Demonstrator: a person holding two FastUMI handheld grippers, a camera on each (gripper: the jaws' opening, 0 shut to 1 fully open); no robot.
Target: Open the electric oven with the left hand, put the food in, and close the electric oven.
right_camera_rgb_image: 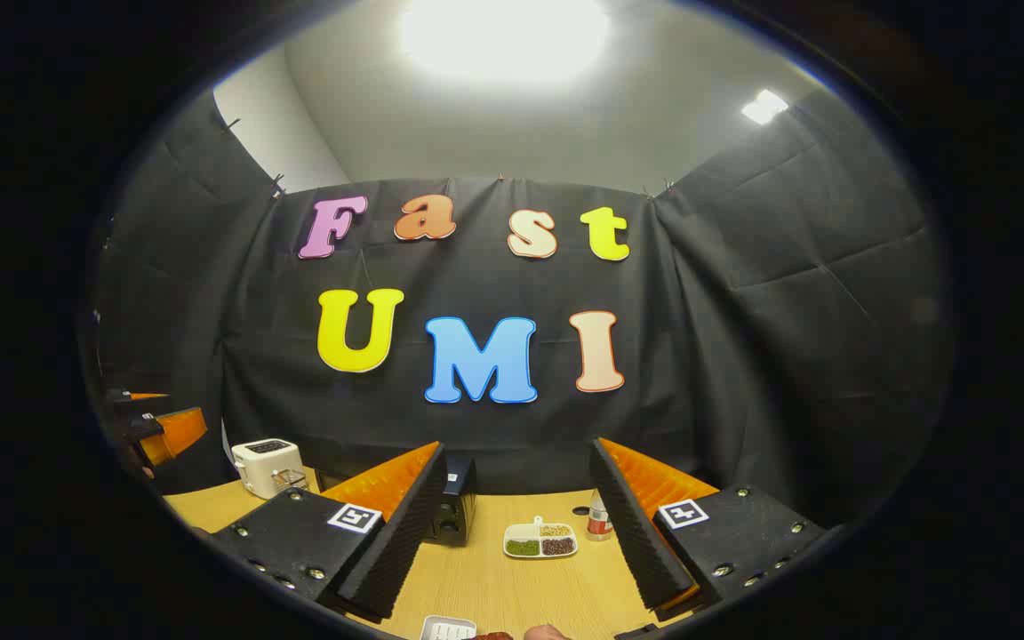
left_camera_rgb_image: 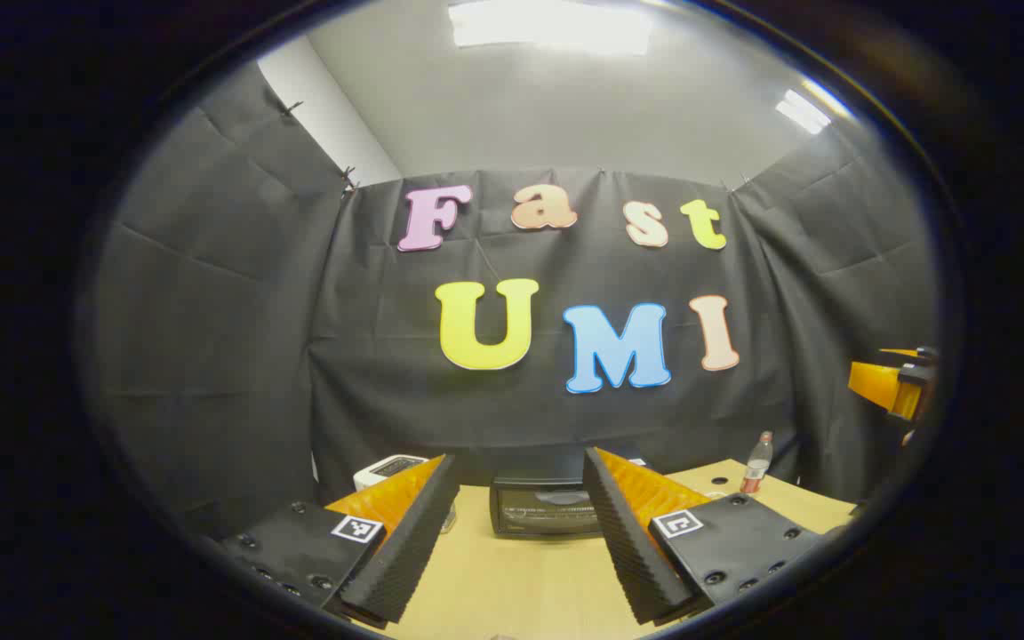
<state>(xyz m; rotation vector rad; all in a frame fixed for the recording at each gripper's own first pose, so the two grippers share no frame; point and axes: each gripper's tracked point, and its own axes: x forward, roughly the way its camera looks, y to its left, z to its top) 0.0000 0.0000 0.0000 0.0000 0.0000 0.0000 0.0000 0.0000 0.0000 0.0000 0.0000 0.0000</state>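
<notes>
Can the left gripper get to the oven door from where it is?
Probably yes. The left gripper is open and points straight at the oven, whose door looks closed, with only bare table between them.

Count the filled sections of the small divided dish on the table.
3. In the dish: one pale filling at the back right, one green at the front left, one dark reddish at the front right. The back left looks like a plain tab; a fourth section may be hidden there.

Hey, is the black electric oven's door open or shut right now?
Shut. In the left gripper view the black electric oven sits on the wooden table with its glass door upright and flush against the front, between the open left tool.
</notes>
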